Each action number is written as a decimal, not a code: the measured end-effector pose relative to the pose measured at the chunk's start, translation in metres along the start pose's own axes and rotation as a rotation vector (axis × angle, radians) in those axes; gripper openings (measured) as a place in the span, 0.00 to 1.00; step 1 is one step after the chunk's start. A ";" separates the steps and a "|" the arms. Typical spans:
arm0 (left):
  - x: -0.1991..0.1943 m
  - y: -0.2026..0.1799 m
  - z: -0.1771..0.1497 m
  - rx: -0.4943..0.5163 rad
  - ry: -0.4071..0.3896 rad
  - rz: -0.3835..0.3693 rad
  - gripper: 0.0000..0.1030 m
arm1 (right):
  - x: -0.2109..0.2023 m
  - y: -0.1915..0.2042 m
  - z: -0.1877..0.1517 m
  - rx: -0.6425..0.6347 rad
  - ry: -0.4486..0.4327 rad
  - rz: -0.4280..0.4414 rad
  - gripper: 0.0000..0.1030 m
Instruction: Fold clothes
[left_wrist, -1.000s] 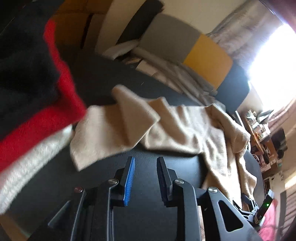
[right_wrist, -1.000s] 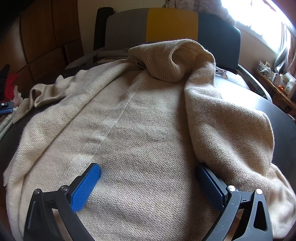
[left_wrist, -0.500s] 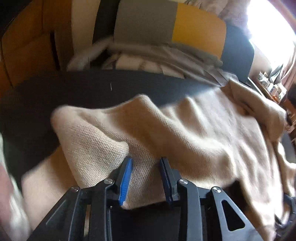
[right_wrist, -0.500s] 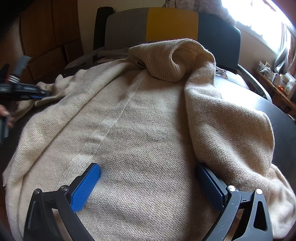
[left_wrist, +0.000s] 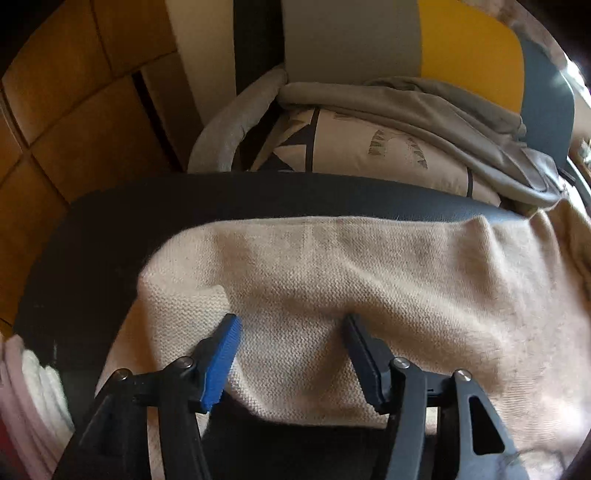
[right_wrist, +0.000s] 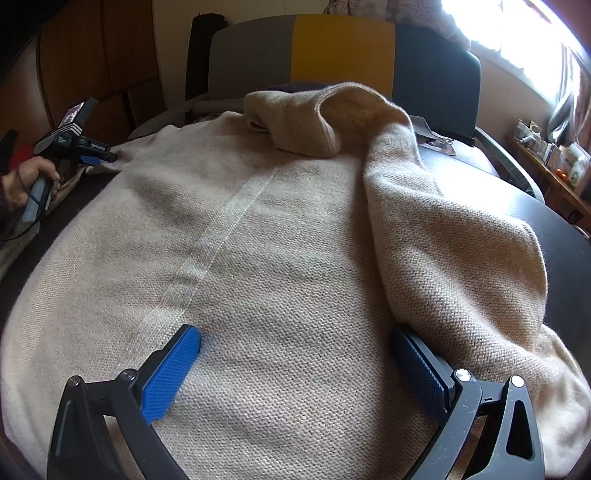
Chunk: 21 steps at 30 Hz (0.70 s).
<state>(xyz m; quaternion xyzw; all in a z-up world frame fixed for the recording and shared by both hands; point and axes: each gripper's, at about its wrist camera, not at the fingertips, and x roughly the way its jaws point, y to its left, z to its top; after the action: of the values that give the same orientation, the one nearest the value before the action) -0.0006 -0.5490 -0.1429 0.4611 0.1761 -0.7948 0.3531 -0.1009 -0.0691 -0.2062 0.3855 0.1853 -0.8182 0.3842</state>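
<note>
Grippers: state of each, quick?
Left gripper: jaws open, straddling a fold of the beige knitted sweater.
Right gripper: jaws wide open, resting on it.

The sweater (right_wrist: 280, 258) runs past the bottom edge of the right wrist view, so its near hem cannot be seen. It covers most of the table (right_wrist: 565, 251), hiding the table's middle. In the left wrist view a stack of folded clothes (left_wrist: 29, 398) at the table's left edge is blurred and cut off. The shelf items (right_wrist: 554, 155) are too small to identify.
</note>
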 end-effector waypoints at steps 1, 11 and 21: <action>-0.004 0.003 0.001 -0.016 0.003 -0.014 0.52 | 0.000 0.000 0.000 0.000 0.000 0.000 1.00; -0.107 0.023 -0.157 -0.099 -0.002 -0.546 0.54 | 0.002 -0.015 -0.006 0.004 -0.004 0.004 1.00; -0.182 0.006 -0.307 0.123 0.026 -0.543 0.54 | -0.001 0.009 -0.010 -0.001 -0.001 -0.004 1.00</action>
<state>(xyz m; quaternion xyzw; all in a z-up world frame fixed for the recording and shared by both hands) 0.2497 -0.2940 -0.1442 0.4279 0.2493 -0.8634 0.0962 -0.0886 -0.0686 -0.2119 0.3844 0.1862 -0.8191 0.3830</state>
